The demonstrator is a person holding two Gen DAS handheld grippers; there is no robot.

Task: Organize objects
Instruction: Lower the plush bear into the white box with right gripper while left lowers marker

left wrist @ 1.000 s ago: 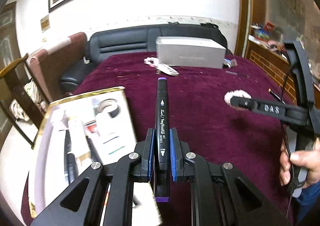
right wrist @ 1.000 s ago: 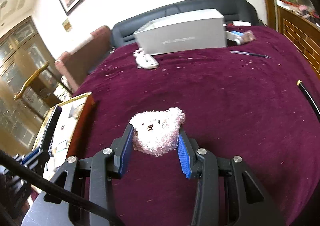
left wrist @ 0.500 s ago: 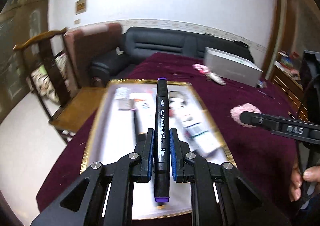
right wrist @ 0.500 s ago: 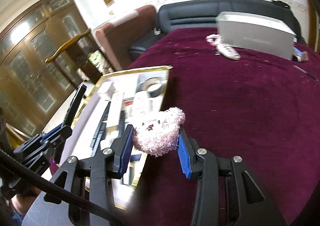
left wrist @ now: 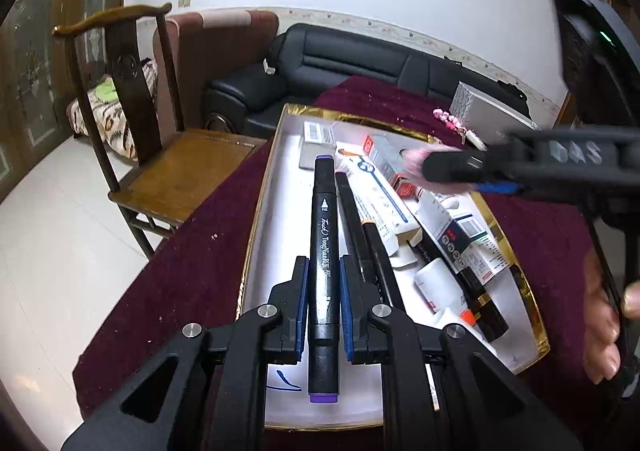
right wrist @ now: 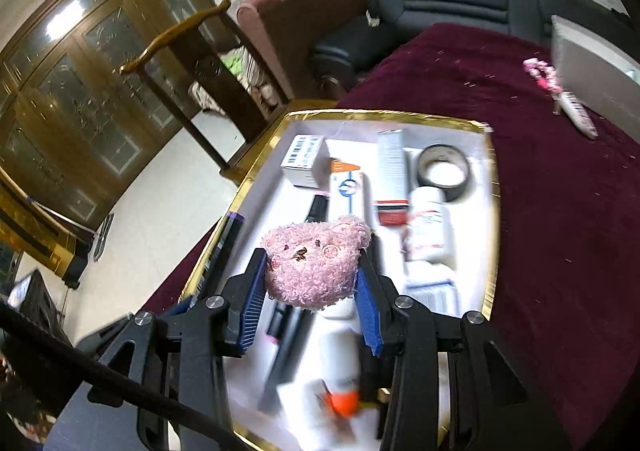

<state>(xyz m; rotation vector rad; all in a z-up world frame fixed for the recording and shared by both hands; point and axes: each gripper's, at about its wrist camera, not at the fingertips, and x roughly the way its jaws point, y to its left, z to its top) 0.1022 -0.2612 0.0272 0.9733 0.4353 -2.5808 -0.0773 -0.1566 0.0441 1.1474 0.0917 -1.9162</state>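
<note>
My left gripper point(left wrist: 323, 291) is shut on a black marker point(left wrist: 323, 247) with purple ends, held lengthwise over the white inside of a gold-rimmed tray point(left wrist: 260, 187). My right gripper point(right wrist: 312, 283) is shut on a fluffy pink bear head point(right wrist: 314, 259) and hovers above the same tray point(right wrist: 494, 179). In the left wrist view the right gripper point(left wrist: 448, 167) reaches in from the right, blurred, with the pink bear point(left wrist: 416, 157) at its tip. The tray holds several boxes, pens and tubes, a white bottle point(right wrist: 428, 223) and a roll of black tape point(right wrist: 442, 171).
The tray lies on a maroon tablecloth point(right wrist: 560, 211). A grey box point(left wrist: 480, 111) and a small pink item point(right wrist: 540, 73) sit farther back. A wooden chair point(left wrist: 160, 155) stands off the table's left side, a black sofa point(left wrist: 360, 63) behind. A person's hand point(left wrist: 604, 311) shows at right.
Both grippers have swung left from the bare cloth to above the tray, still holding the marker and the bear. The left one has also sunk a little toward the tray.
</note>
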